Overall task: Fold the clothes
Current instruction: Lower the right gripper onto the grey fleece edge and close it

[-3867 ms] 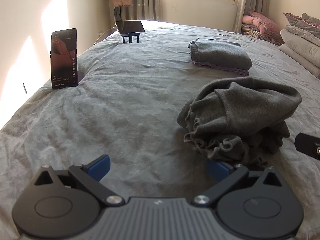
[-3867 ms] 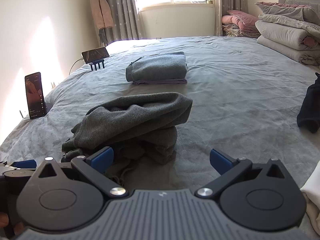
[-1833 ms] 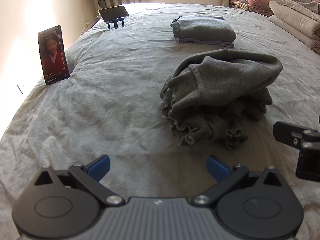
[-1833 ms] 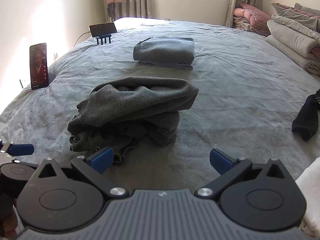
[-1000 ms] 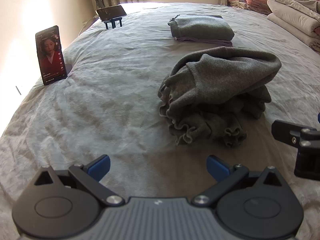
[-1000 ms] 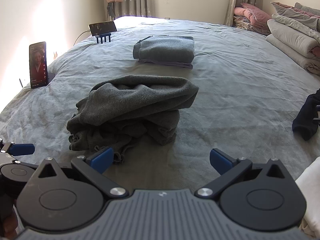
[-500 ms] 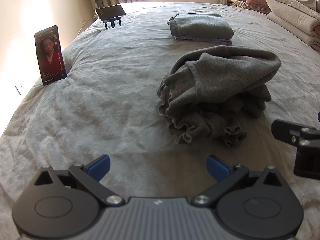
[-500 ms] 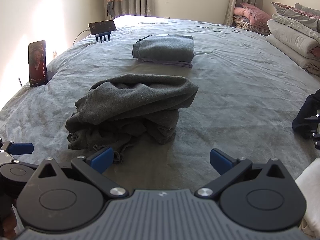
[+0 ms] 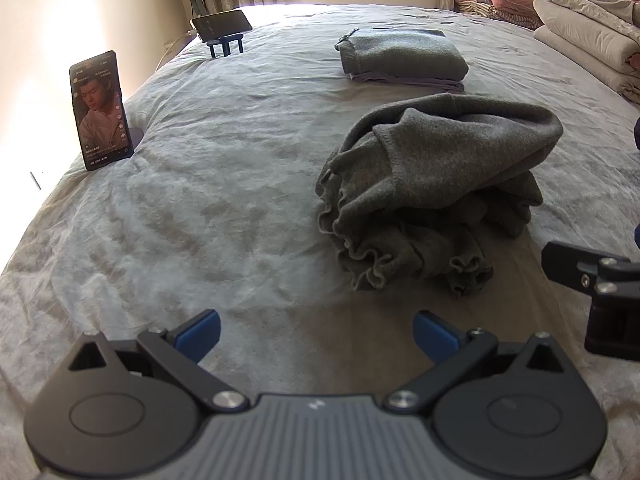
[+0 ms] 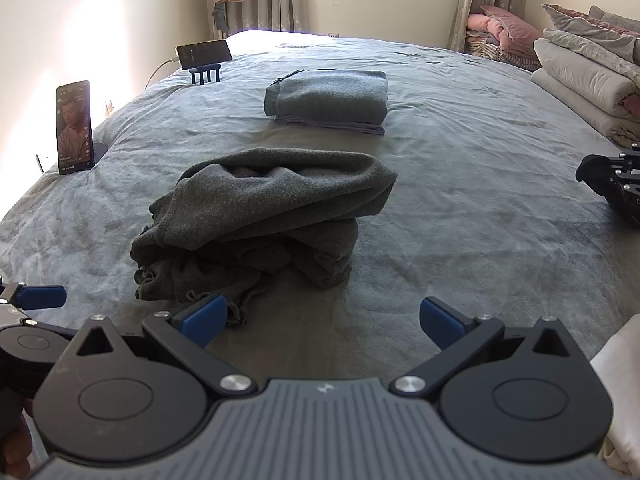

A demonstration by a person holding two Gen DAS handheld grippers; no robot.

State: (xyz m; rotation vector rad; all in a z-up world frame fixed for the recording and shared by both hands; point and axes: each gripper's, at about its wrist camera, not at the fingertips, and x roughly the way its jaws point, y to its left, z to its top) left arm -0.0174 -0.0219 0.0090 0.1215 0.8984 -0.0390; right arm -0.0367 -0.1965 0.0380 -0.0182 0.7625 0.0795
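A crumpled dark grey garment [image 9: 436, 184] [image 10: 264, 216] lies heaped on the grey bedspread [image 9: 224, 184] [image 10: 480, 184]. Behind it rests a neatly folded grey garment [image 9: 404, 58] [image 10: 330, 98]. My left gripper [image 9: 316, 332] stands open, short of the heap and a little to its left, holding nothing. My right gripper [image 10: 322, 316] is open too, with the heap's near hem just beyond its left fingertip [image 10: 204, 314]. The right gripper's body shows at the right edge of the left wrist view, and the left one at the left edge of the right wrist view.
A lit phone [image 9: 102, 110] [image 10: 74, 128] stands upright at the bed's left edge. A second phone [image 9: 221, 24] [image 10: 204, 54] sits on a small stand farther back. Folded quilts [image 10: 580, 76] are stacked at the right. A black item [image 10: 612, 184] lies at the right, pale cloth [image 10: 620, 380] nearby.
Both grippers stay open and empty, and the heap lies unchanged. The right wrist view has drifted slightly, with the black item at the right sliding further into frame.
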